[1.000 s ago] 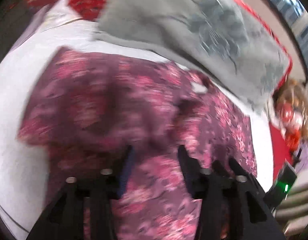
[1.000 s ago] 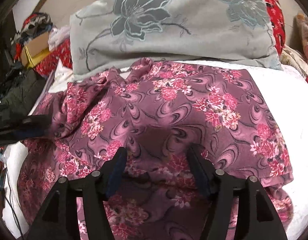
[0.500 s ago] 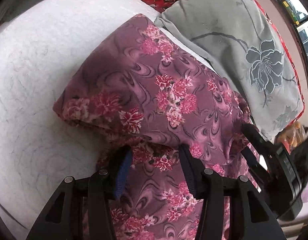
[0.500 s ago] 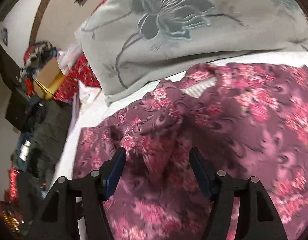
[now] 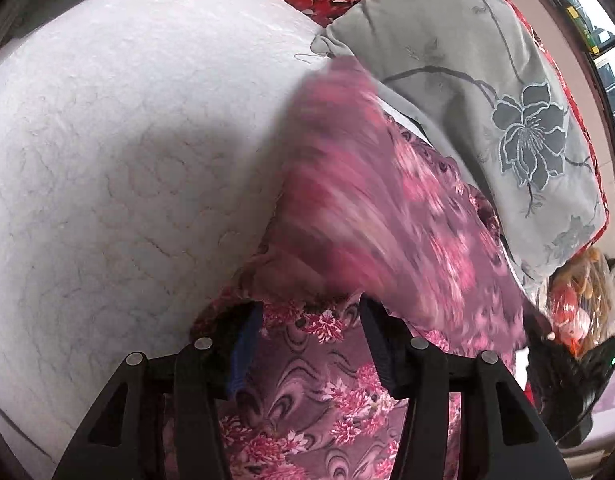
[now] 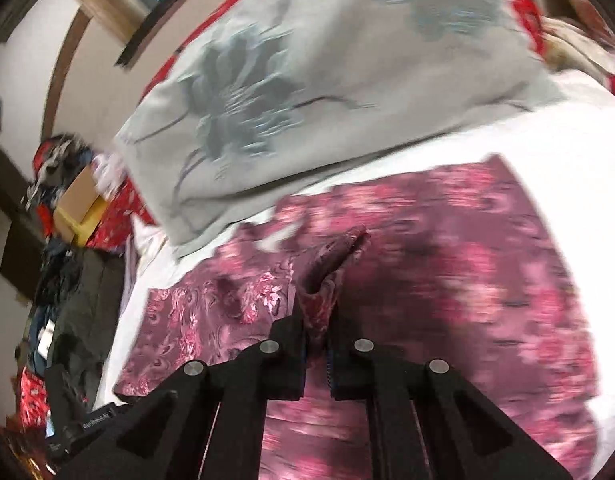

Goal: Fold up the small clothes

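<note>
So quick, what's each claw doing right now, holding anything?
Left claw: open, over the floral garment, gripping nothing.
Right claw: closed, pinching a fold of the floral garment.

No text can be read: small white lettering on a black device (image 6: 92,416) left of the right tool (image 6: 317,354) is too blurred.

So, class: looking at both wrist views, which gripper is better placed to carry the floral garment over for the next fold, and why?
Right. The right gripper is shut on a pinched ridge of the floral garment, so it can probably pull it across. The left gripper is open, its fingers straddling the cloth without gripping.
</note>
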Motion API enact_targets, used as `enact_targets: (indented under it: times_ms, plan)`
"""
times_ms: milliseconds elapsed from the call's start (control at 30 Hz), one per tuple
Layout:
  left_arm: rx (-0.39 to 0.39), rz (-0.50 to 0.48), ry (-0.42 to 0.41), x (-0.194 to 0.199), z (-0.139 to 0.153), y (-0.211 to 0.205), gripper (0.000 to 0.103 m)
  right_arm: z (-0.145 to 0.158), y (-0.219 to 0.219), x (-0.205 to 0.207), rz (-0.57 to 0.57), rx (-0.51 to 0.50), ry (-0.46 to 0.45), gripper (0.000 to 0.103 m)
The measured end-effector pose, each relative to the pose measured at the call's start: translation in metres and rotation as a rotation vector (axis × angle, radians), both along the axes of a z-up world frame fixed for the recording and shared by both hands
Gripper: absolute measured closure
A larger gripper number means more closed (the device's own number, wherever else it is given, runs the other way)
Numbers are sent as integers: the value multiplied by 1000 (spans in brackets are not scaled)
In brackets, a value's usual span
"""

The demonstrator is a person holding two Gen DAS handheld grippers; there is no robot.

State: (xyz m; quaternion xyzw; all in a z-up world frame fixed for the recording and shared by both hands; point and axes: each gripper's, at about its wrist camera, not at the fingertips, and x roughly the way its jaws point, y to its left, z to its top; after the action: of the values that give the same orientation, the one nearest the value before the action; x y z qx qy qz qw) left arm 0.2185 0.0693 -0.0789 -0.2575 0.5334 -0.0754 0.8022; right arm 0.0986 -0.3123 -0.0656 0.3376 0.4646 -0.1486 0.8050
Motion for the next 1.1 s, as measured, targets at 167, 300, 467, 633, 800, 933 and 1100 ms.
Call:
enact_targets:
  times_ms: [167, 300, 467, 633, 800, 933, 1100]
  plan:
    - [-1, -3, 14, 0, 1, 0, 53, -10, -31, -37, -86, 59, 21, 96]
    - [11, -12, 10, 1, 1, -3, 53, -17, -47, -56, -168, 150, -2, 84]
    - [36, -12, 16, 3, 2, -9, 51, -25, -49, -34, -160, 190, -7, 56]
    - [44, -34, 19, 5, 1, -11, 51, -8, -44, -8, -68, 65, -20, 98]
    - [84, -54, 12, 7, -1, -17, 51, -11, -77, -37, -211, 10, 7, 97]
    - [139, -91, -8, 0, 4, -26, 55, -26, -82, -56, -197, 31, 102, 94]
    - [129, -187, -100, -24, 33, -47, 56, 21, -75, -72, -178, -59, -46, 89]
